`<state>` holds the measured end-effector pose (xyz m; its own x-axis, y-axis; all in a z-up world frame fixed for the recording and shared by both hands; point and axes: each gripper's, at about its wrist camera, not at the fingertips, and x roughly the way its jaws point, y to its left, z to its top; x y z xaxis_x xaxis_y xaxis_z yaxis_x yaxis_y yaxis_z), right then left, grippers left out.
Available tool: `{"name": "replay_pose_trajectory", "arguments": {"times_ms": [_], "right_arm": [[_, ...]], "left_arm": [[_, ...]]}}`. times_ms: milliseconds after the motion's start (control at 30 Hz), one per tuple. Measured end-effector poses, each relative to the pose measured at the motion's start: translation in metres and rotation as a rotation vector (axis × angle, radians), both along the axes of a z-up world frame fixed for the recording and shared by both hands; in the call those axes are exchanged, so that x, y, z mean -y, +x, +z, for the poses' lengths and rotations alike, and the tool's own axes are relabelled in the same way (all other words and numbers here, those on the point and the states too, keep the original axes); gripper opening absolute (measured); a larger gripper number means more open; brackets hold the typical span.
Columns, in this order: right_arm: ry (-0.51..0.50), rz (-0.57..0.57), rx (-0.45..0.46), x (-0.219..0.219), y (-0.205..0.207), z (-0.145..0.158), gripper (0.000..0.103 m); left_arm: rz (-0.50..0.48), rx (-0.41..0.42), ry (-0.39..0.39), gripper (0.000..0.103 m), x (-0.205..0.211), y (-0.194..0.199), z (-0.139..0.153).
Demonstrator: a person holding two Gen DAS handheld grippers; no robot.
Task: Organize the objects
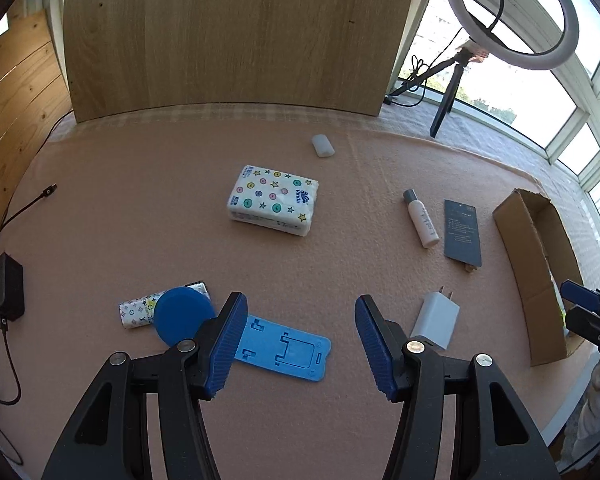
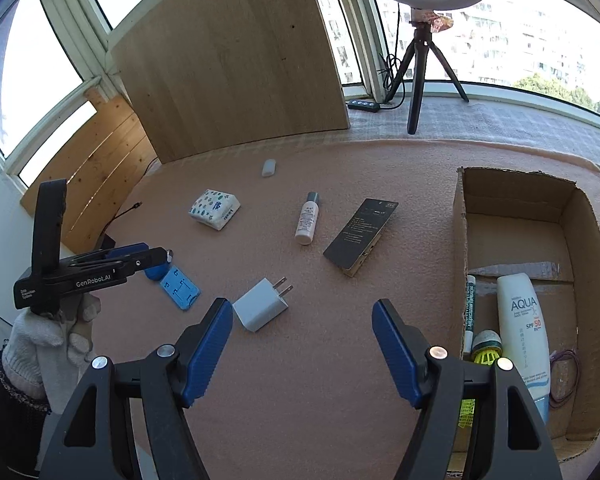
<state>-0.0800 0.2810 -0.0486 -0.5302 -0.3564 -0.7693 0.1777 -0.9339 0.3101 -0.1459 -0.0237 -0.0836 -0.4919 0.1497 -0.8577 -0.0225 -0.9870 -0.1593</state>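
My left gripper [image 1: 301, 312] is open and empty above a flat blue phone stand [image 1: 286, 347], with a round blue lid [image 1: 182, 318] and a small patterned tissue pack [image 1: 138, 312] to its left. A white charger plug [image 1: 436, 318] lies to its right. My right gripper [image 2: 302, 320] is open and empty just right of the same charger plug [image 2: 260, 304]. A cardboard box [image 2: 592, 240] at the right holds an AQUA sunscreen tube [image 2: 522, 328], a thin tube and a shuttlecock [image 2: 486, 350]. The left gripper also shows in the right wrist view [image 2: 156, 258].
On the pink cloth lie a large tissue pack [image 1: 274, 206], a small white bottle [image 1: 420, 218], a dark card box [image 1: 462, 232] and a white eraser-like block [image 1: 323, 145]. A wooden board [image 1: 228, 36] stands behind. A ring light on a tripod [image 1: 512, 12] stands at the back right. Black cables and an adapter [image 1: 6, 286] lie at the left.
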Motion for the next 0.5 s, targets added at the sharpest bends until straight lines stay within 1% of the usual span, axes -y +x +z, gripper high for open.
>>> {"name": "replay_pose_trajectory", "arguments": {"times_ms": [33, 200, 233, 300, 500], "right_arm": [[0.000, 0.010, 0.003, 0.007, -0.002, -0.001, 0.069], [0.003, 0.047, 0.019, 0.036, -0.008, -0.007, 0.069], [0.003, 0.051, 0.024, 0.041, -0.009, -0.008, 0.069], [0.001, 0.059, 0.032, 0.049, -0.012, -0.010, 0.069], [0.001, 0.084, 0.047, 0.067, -0.015, -0.014, 0.069]], "left_arm": [[0.006, 0.005, -0.002, 0.058, 0.008, -0.002, -0.002], [0.038, 0.040, -0.010, 0.046, 0.041, -0.017, -0.014], [0.041, 0.049, -0.011, 0.044, 0.044, -0.019, -0.017], [0.048, 0.067, -0.006, 0.038, 0.052, -0.025, -0.024], [0.058, 0.094, 0.001, 0.027, 0.064, -0.034, -0.038]]}}
